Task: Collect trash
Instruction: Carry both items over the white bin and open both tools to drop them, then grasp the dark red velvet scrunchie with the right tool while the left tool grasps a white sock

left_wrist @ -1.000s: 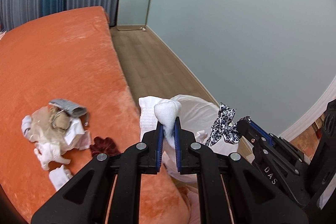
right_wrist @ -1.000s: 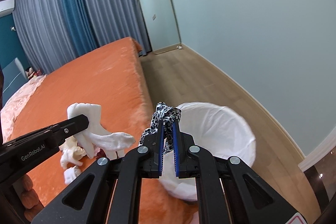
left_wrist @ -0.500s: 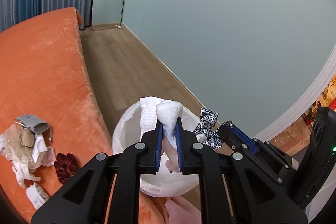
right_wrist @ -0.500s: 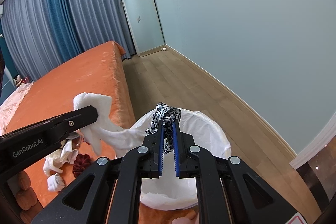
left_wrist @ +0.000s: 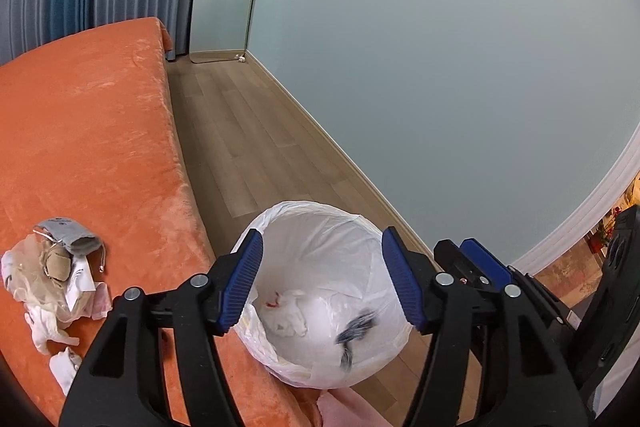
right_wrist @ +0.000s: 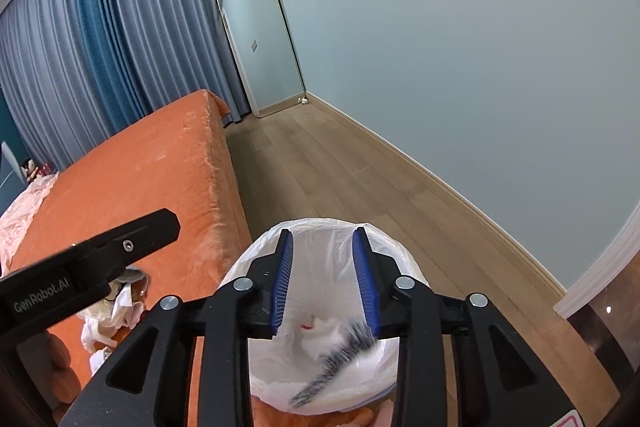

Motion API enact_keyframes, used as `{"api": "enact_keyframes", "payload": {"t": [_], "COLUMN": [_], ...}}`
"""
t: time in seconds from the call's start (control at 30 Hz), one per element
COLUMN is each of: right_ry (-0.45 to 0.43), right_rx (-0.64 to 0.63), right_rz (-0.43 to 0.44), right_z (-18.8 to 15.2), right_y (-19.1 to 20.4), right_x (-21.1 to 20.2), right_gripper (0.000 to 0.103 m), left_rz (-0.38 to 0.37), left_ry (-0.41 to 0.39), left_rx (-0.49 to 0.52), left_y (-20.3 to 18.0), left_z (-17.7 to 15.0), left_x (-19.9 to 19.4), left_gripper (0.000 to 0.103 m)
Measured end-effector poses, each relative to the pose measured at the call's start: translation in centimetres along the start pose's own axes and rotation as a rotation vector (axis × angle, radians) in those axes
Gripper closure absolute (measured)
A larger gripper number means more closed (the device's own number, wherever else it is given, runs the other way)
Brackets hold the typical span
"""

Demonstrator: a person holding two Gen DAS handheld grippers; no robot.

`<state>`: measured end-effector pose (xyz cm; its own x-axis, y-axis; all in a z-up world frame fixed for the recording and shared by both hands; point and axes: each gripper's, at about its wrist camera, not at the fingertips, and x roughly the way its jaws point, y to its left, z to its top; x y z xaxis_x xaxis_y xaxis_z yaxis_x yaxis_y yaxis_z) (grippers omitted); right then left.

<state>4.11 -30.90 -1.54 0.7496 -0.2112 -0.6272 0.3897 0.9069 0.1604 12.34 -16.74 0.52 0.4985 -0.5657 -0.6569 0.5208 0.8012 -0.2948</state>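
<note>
A bin lined with a white bag (left_wrist: 312, 215) (right_wrist: 320, 227) stands on the floor against the orange bed. My left gripper (left_wrist: 322, 281) hangs above its mouth, jaws opening, nothing between them. The white sock (left_wrist: 290, 317) lies inside the bag. My right gripper (right_wrist: 325, 281) is also over the bin, jaws opening and empty. The leopard-print cloth (right_wrist: 336, 363) (left_wrist: 354, 331) is a blur, falling into the bag below it. A pile of trash (left_wrist: 52, 283) (right_wrist: 116, 311) lies on the bed to the left: crumpled plastic, tissues, a grey pouch.
The orange bed (left_wrist: 88, 131) fills the left side. Wooden floor (left_wrist: 256, 131) runs between the bed and the pale blue wall. A mirror (right_wrist: 260, 35) leans in the far corner beside blue curtains (right_wrist: 100, 39).
Both grippers swung right from the bed to over the bin, then opened. The white sock left the left jaws and lies in the bag; the leopard cloth left the right jaws and is dropping.
</note>
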Motion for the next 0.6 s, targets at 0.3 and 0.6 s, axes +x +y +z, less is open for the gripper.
{"api": "enact_keyframes", "payload": {"t": [0.3, 0.6], "right_ry": [-0.007, 0.02], "right_rx": [-0.037, -0.086], "right_rz": [0.012, 0.057], "right_z": [-0.5, -2.0], "right_y": [1.9, 5.4], "right_x": [-1.1, -1.4], "right_gripper": [0.061, 0.06], "left_rz": [0.06, 0.169], "left_ry": [-0.023, -0.03], "left_rx": [-0.028, -0.098], "left_y": [2.0, 6.2], "left_z": [-1.2, -3.3], "left_x": [-2.0, -4.4], "left_gripper": [0.039, 0.031]}}
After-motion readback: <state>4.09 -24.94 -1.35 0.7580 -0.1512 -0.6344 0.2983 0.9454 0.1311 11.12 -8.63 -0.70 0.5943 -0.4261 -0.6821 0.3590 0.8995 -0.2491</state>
